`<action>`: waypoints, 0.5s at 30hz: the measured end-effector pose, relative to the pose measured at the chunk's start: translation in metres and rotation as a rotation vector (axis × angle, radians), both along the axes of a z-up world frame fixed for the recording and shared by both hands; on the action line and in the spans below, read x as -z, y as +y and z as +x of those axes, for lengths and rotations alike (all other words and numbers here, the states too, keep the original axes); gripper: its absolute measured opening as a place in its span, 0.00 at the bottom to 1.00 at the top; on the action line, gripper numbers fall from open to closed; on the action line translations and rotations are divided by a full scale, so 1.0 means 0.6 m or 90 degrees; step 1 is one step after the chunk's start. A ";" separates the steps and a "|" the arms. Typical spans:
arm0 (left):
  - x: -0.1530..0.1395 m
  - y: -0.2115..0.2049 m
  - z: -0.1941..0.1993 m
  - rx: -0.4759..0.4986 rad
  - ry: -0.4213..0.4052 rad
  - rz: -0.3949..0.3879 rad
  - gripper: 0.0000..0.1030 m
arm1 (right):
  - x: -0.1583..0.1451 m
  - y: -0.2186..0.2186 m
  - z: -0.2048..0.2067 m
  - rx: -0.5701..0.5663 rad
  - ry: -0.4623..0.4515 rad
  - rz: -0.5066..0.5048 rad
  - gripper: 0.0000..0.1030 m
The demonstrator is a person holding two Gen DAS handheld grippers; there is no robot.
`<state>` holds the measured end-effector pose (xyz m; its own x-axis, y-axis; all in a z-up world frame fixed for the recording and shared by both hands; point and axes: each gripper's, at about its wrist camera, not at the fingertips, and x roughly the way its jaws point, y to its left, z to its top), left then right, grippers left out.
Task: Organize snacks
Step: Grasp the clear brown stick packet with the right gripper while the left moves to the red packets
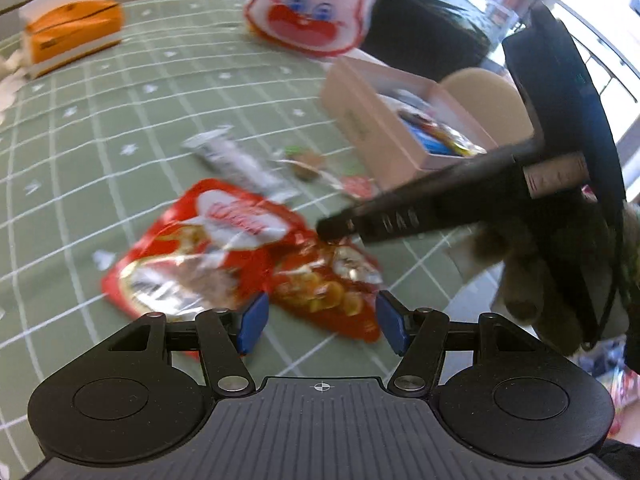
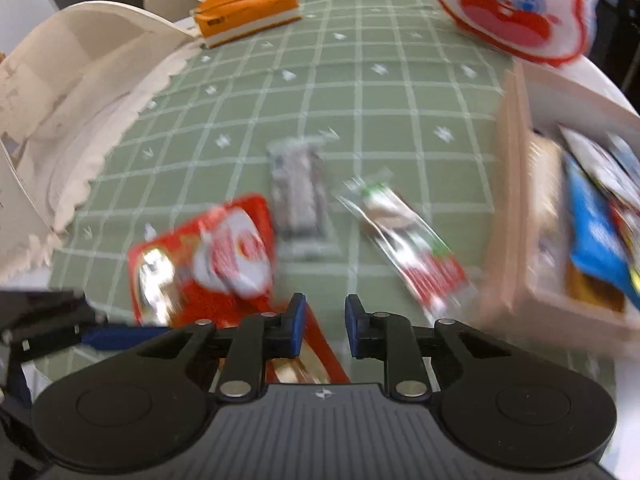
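Note:
Two red snack bags lie on the green checked tablecloth: one (image 1: 200, 248) to the left, one (image 1: 332, 284) between my left gripper's open fingers. My left gripper (image 1: 322, 320) is open just above it. The right gripper shows in the left wrist view as a black arm with its tip (image 1: 340, 226) at that bag's top edge. In the right wrist view my right gripper (image 2: 325, 326) is open, a red bag (image 2: 308, 364) under it. A grey packet (image 2: 300, 196) and a green-and-red packet (image 2: 404, 236) lie ahead. A pink box (image 2: 516, 216) holds several snacks.
An orange tissue box (image 1: 72, 32) stands at the far left. A white and red plush face (image 1: 312, 4) sits at the far edge. A white chair back (image 2: 80, 92) stands left of the table. The table edge runs close on the right.

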<state>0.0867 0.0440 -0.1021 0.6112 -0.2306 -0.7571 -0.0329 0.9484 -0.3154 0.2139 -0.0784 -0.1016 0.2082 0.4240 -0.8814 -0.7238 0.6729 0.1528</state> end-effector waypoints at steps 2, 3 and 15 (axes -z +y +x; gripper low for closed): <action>0.000 0.003 0.010 -0.020 0.000 0.002 0.63 | -0.006 -0.020 -0.008 0.002 -0.017 0.002 0.21; 0.002 0.009 0.014 -0.041 0.004 0.005 0.63 | -0.012 -0.027 -0.012 0.000 -0.031 0.010 0.21; -0.015 0.081 -0.015 -0.128 0.001 0.081 0.56 | 0.005 0.122 0.037 -0.047 -0.100 0.008 0.52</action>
